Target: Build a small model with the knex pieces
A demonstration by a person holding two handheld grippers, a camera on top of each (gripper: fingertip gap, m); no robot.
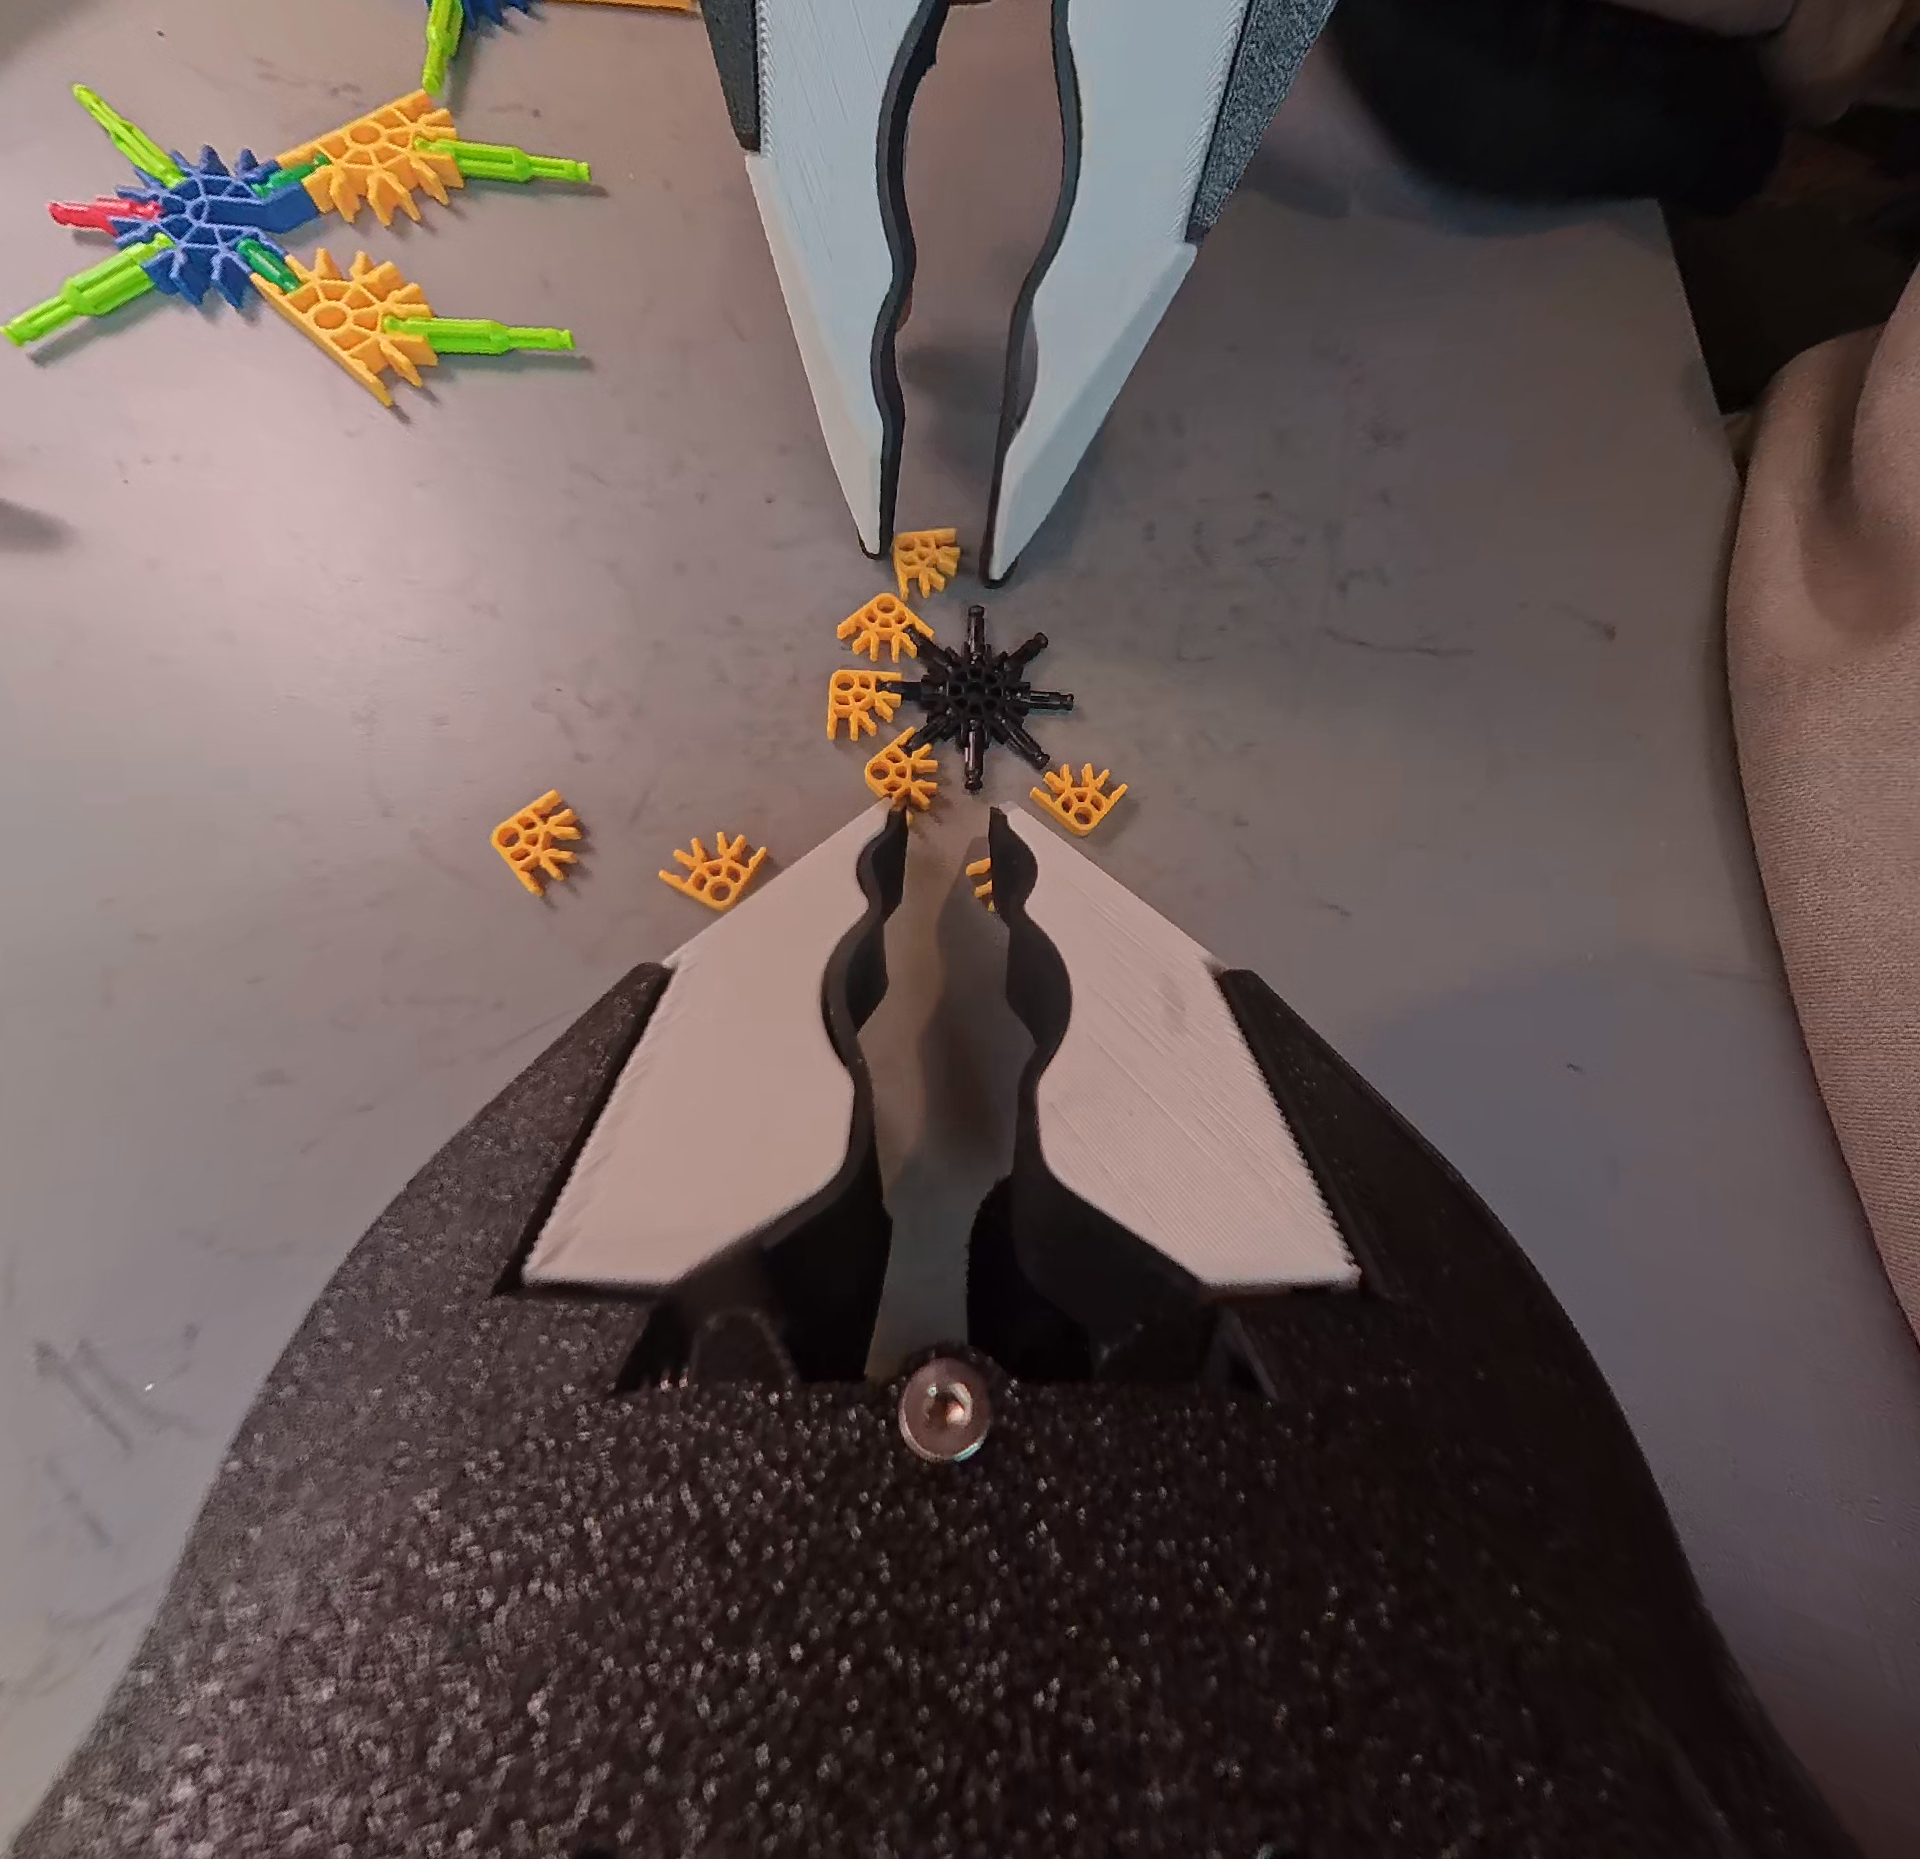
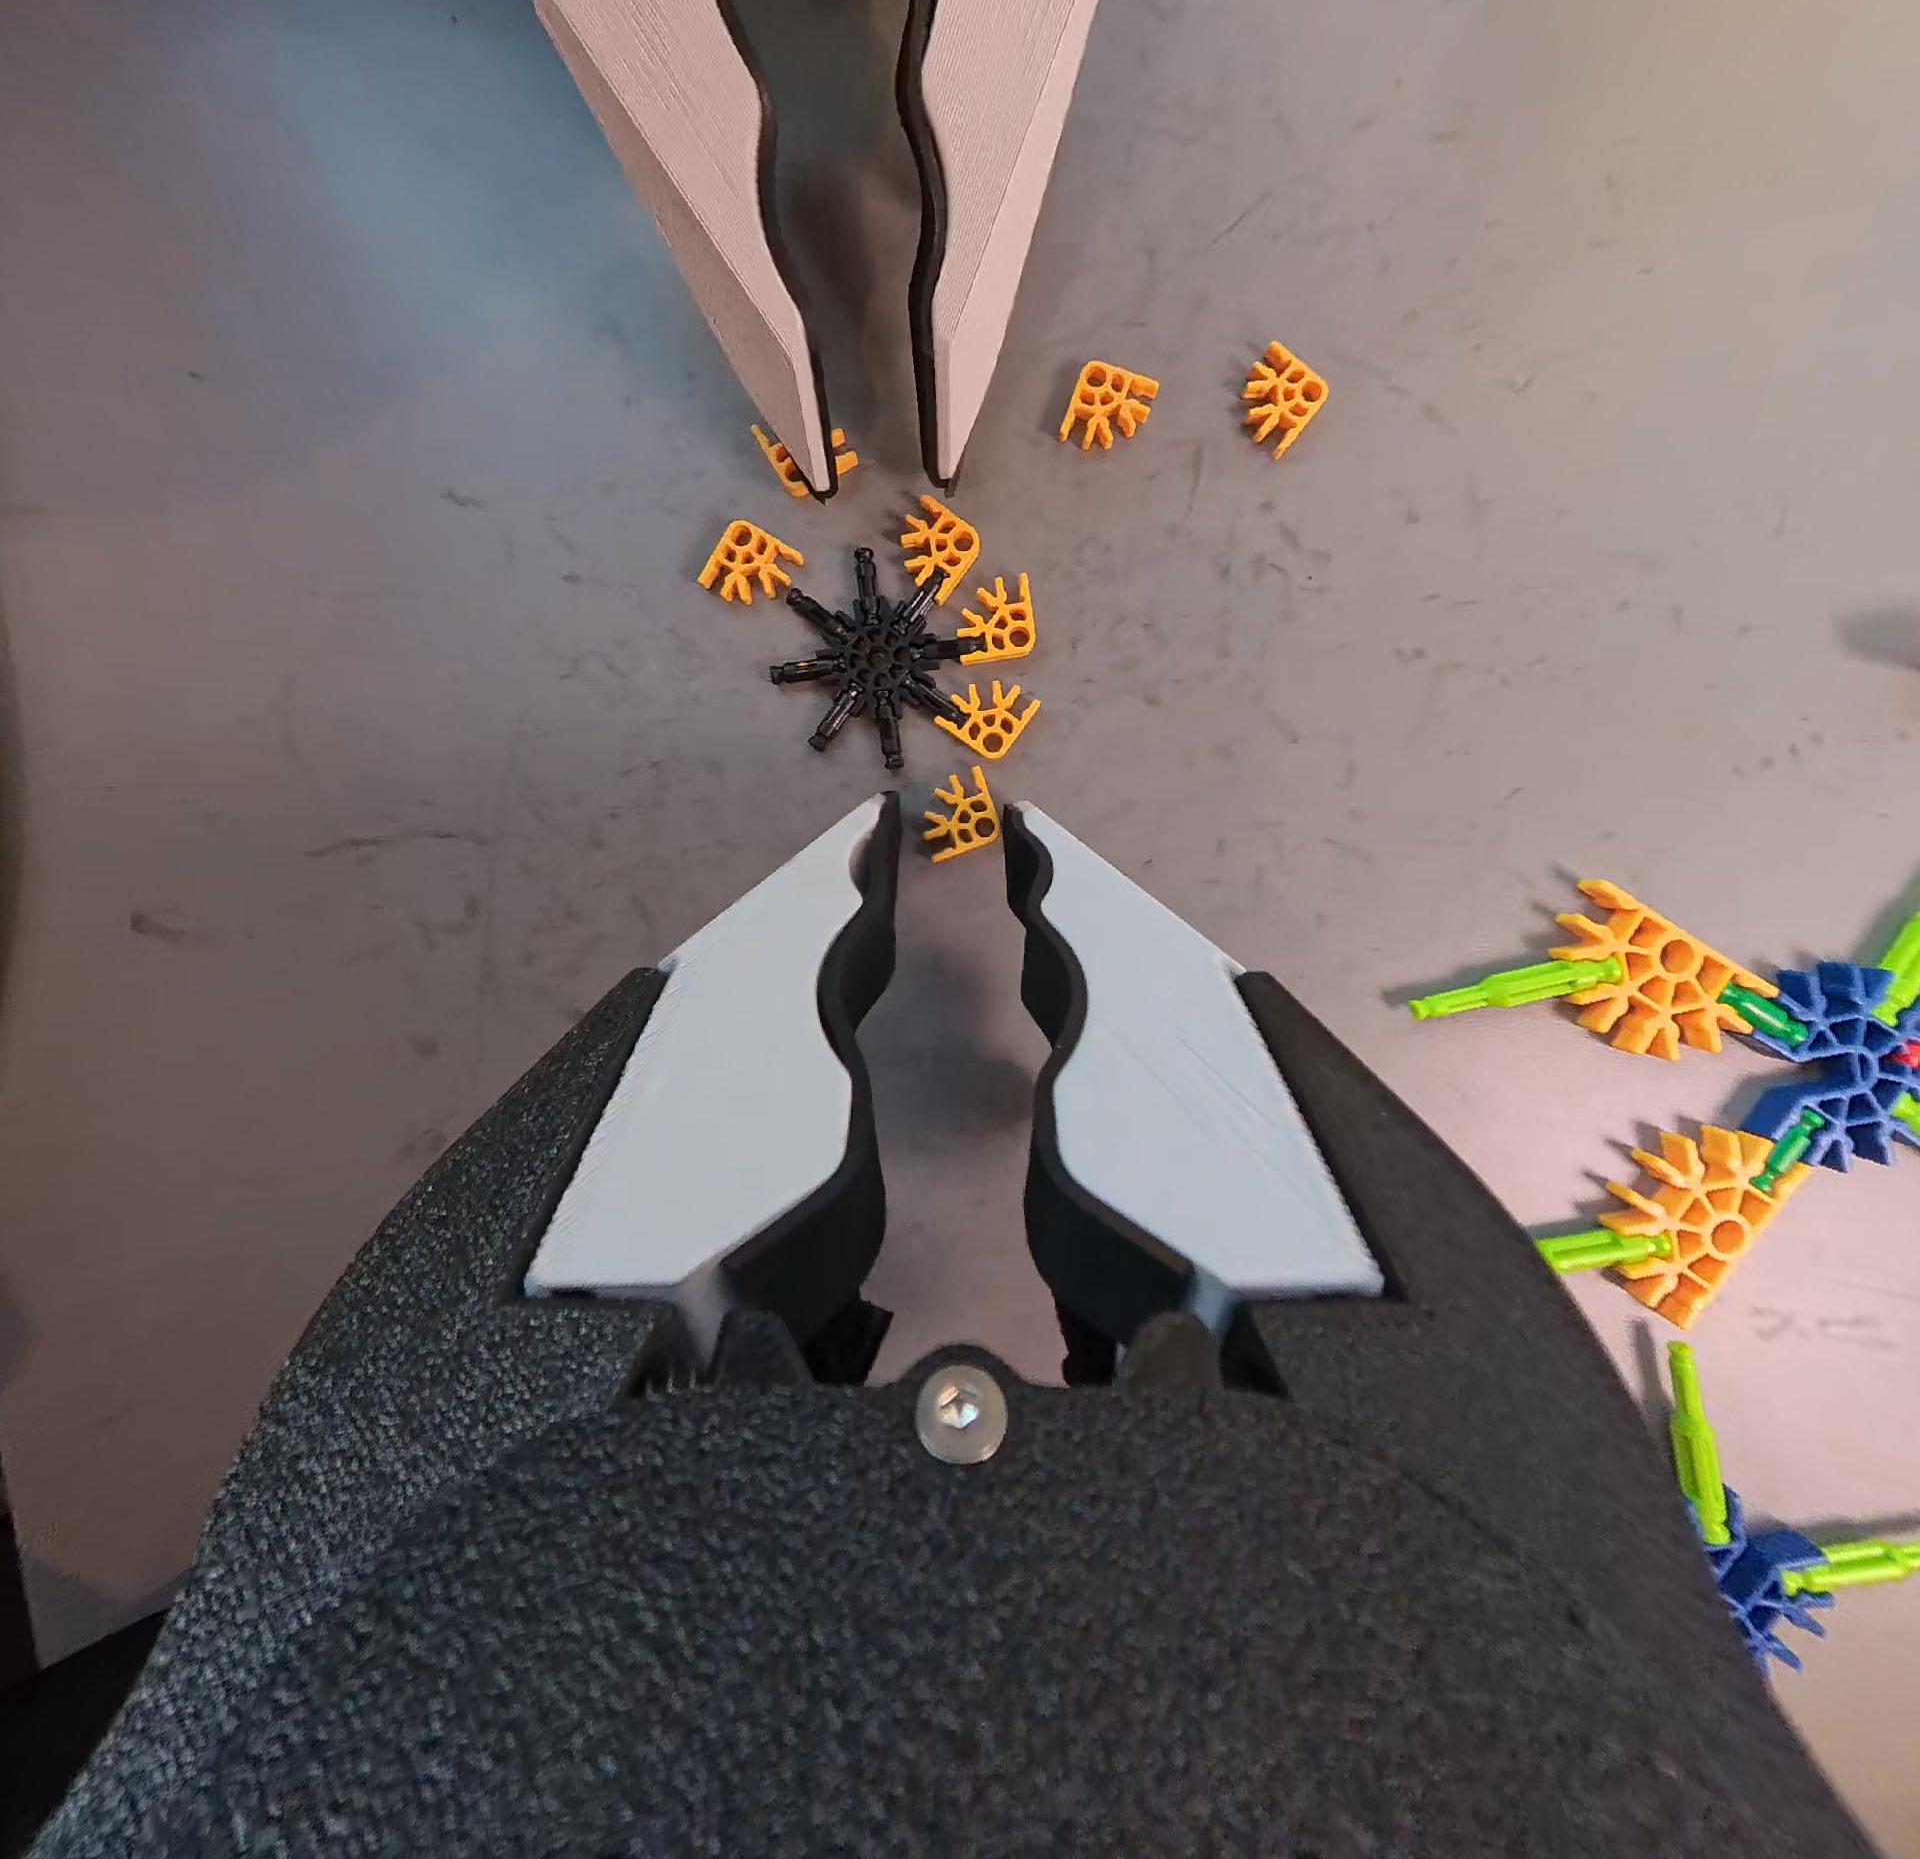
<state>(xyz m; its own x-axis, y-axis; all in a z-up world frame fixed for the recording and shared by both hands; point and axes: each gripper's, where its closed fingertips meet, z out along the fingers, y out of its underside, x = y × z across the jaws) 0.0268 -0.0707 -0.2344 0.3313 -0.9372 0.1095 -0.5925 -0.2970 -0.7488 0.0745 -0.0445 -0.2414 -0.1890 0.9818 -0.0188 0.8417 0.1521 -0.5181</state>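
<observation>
A black hub with several short black rods point(image 1: 977, 697) point(image 2: 878, 661) lies on the grey table point(image 1: 416, 666). Three small orange connectors sit on its rod ends, one of them point(image 1: 857, 703) point(image 2: 1003, 625) at the side. My left gripper point(image 1: 945, 817) point(image 2: 885, 484) is open and empty just short of the hub; one finger partly hides a loose orange connector point(image 1: 979, 879) point(image 2: 800, 464). My right gripper point(image 2: 951, 810) point(image 1: 937, 562) is open on the hub's other side, its tips on either side of a loose orange connector point(image 2: 961, 817) point(image 1: 925, 560) on the table.
More loose orange connectors lie about point(image 1: 535, 841) point(image 1: 715, 869) point(image 1: 1081, 796) point(image 2: 1107, 401) point(image 2: 1283, 396) point(image 2: 748, 560). Larger blue, orange and green assemblies point(image 1: 208, 220) point(image 2: 1829, 1040) lie to one side. Tan fabric point(image 1: 1839, 666) lies past the table edge. Tip to tip, the grippers are about 6 centimetres apart.
</observation>
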